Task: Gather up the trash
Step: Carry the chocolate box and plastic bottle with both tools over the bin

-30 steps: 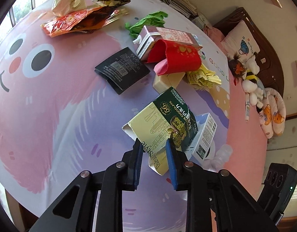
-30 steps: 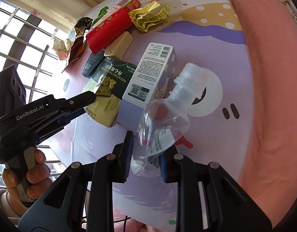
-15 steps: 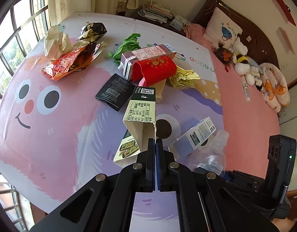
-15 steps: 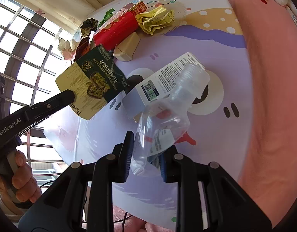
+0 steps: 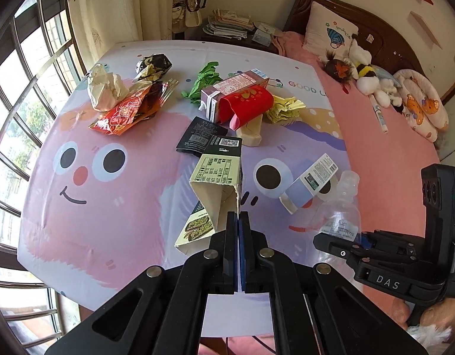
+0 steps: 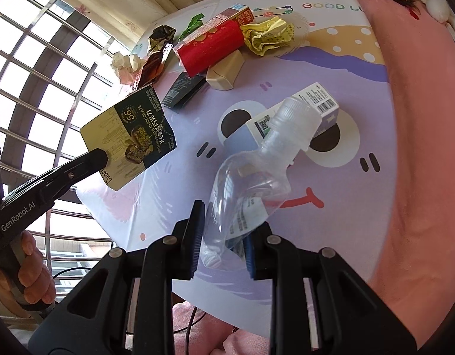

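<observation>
A: Two grippers, each with a catch. The left gripper (image 5: 237, 222) is clamped tight on the edge of the flattened chocolate box (image 5: 217, 183), which now hangs clear of the bed; a second ago it lay on the cartoon sheet (image 5: 109, 207) with the jaws open around its corner.

B: And the right one?

A: The right gripper (image 6: 223, 236) grips the crumpled clear bottle (image 6: 257, 177), jaws part-way apart, same as before. The bottle is held just above the sheet, its cap end pointing at the white and blue carton (image 6: 316, 109).

B: That carton looks turned.

A: Yes. A second ago it lay beside and partly under the chocolate box; now it lies alone and slanted across the printed eye.

B: Count what remains on the bed.

A: One white and blue carton. One black sachet (image 5: 199, 134). One beige box (image 5: 252, 130), partly under one red packet (image 5: 246, 103), which lies against one pinkish drink carton (image 5: 233, 84). One crumpled yellow wrapper (image 5: 282, 108), one green scrap (image 5: 202, 81), one orange-red foil bag (image 5: 125, 111), one ball of pale paper (image 5: 104, 88), one dark crumpled wrapper (image 5: 153, 65). Ten pieces.

B: Elsewhere?

A: Several plush toys (image 5: 363, 74) and one pillow (image 5: 331, 32) at the headboard, apart from the trash.
</observation>
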